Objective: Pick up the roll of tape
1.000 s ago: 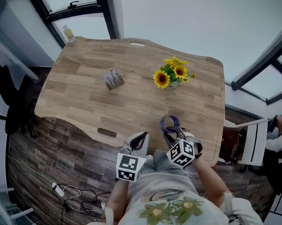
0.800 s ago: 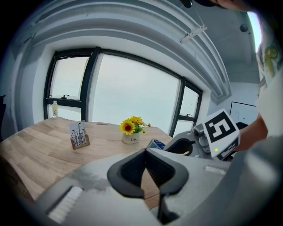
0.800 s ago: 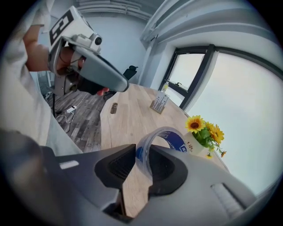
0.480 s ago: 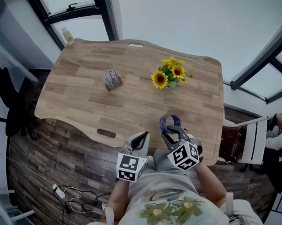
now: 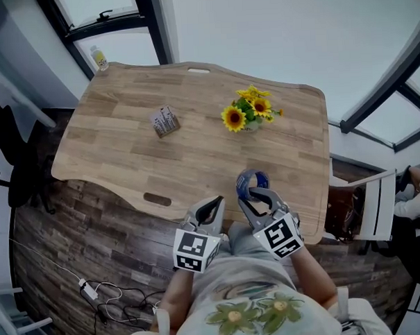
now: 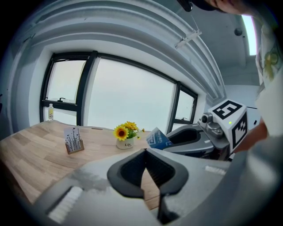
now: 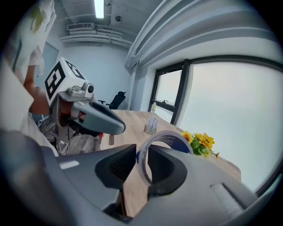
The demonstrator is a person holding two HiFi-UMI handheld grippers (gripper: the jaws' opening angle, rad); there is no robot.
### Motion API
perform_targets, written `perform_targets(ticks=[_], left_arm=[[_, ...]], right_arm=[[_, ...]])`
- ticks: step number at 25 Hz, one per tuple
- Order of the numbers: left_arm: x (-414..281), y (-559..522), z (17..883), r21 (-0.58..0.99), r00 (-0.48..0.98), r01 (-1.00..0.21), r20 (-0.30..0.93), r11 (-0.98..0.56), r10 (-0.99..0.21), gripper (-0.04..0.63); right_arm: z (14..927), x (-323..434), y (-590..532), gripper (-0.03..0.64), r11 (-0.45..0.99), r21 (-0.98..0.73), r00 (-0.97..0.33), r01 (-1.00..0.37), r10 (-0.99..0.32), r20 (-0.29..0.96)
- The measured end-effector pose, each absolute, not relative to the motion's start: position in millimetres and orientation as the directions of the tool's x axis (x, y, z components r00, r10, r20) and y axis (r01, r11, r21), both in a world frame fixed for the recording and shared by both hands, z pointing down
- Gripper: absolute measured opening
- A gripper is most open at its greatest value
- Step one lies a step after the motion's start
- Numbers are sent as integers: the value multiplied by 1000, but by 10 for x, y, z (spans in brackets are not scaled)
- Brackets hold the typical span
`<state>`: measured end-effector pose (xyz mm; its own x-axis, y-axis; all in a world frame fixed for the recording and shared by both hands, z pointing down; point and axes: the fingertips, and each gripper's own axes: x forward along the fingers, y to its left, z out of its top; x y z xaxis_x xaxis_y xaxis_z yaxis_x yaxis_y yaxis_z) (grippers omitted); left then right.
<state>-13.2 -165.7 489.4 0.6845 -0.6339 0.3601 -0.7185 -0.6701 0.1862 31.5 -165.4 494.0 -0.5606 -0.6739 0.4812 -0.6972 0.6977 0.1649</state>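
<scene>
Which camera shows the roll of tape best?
The right gripper view: the roll of tape sits large, between the jaws. The head view shows it small; the left gripper view only its blue edge.

I see the roll of tape (image 7: 175, 140) blue with a clear rim, pale wood-grain table (image 5: 125, 132), yellow sunflowers (image 5: 233, 118), dark plank floor (image 5: 94, 217).

The roll of tape (image 7: 175, 140) is partly hidden.

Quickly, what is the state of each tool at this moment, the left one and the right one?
Left tool: closed, with nothing between its jaws.
Right tool: closed on the roll of tape.
</scene>
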Motion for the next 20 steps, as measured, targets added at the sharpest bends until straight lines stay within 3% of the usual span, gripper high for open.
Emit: perform_targets(ticks=[12,20], left_arm=[[-115,-1577,4773,202,687,-721,328,-663,-648,5],[-97,-1518,4743,209,687,-723,324,-659,-651,5]], right_arm=[[4589,315,-1507,74,691,32,-640,-722,-685,349],[4587,353,-1394,66,694,-11,-657,-719,-675,337]])
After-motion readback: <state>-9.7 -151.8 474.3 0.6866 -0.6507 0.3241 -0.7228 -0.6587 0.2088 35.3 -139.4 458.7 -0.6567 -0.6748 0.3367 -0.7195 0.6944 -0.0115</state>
